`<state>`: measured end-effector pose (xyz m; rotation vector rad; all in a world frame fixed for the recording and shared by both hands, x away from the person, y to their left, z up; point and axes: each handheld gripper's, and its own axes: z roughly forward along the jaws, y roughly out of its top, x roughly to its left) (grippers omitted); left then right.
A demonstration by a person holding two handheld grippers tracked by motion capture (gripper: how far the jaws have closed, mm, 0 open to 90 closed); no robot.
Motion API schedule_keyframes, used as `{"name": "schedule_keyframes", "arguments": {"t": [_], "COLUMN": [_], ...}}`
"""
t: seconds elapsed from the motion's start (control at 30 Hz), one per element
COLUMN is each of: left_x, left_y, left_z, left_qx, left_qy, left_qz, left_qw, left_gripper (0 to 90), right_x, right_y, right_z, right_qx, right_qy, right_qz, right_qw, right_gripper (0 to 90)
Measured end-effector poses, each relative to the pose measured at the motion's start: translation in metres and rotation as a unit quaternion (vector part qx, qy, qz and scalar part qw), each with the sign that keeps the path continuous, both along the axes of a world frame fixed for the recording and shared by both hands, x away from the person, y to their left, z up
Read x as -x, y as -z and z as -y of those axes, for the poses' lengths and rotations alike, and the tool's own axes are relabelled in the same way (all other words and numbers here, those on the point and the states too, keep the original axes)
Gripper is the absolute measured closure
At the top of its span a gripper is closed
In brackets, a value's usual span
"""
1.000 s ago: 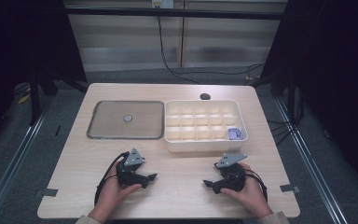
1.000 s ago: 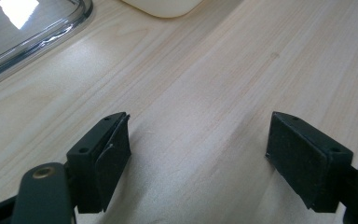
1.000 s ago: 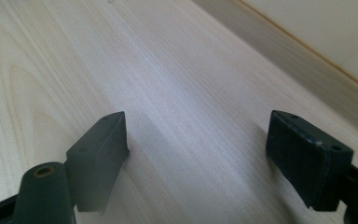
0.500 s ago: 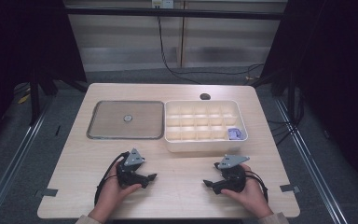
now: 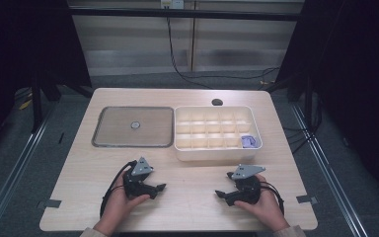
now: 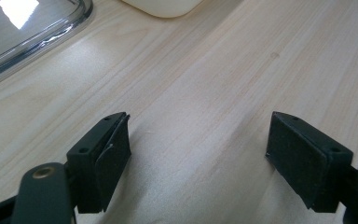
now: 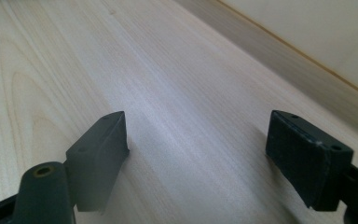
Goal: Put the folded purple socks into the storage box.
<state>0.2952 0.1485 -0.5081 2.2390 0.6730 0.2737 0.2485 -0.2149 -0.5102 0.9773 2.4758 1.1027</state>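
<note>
Divided box [image 5: 217, 132] (cream, with a small purple item [image 5: 249, 141] in its near right corner) is set on the table [image 5: 192, 207] beyond both grippers, well apart from them, beside a metal tray [image 5: 133, 127]. Left gripper [image 5: 159, 188] and right gripper [image 5: 220, 194] are held low over bare wood, tips turned toward each other, jaws apart with nothing between them.

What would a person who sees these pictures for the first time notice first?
Probably the white compartment box at the far right of the wooden table, with one small purple thing in its near right corner compartment. Beside it on the left lies a shallow glass tray with a small round object in the middle. Near the front edge, the left gripper and right gripper rest on the table, jaws open and empty.
</note>
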Motion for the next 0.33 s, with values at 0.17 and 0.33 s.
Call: {"name": "schedule_keyframes", "arguments": {"t": [0.17, 0.33], "left_x": [0.0, 0.0], "left_y": [0.0, 0.0], "left_z": [0.0, 0.0], "left_qx": [0.0, 0.0], "left_qy": [0.0, 0.0], "left_qz": [0.0, 0.0], "left_qw": [1.0, 1.0], "left_gripper": [21.0, 20.9], "right_x": [0.0, 0.0001], "right_y": [0.0, -0.0001], "right_z": [0.0, 0.0], "right_qx": [0.0, 0.001], "right_qy": [0.0, 0.0], "right_qz": [0.0, 0.0], "right_qw": [1.0, 1.0], "right_gripper": [20.1, 20.0]}}
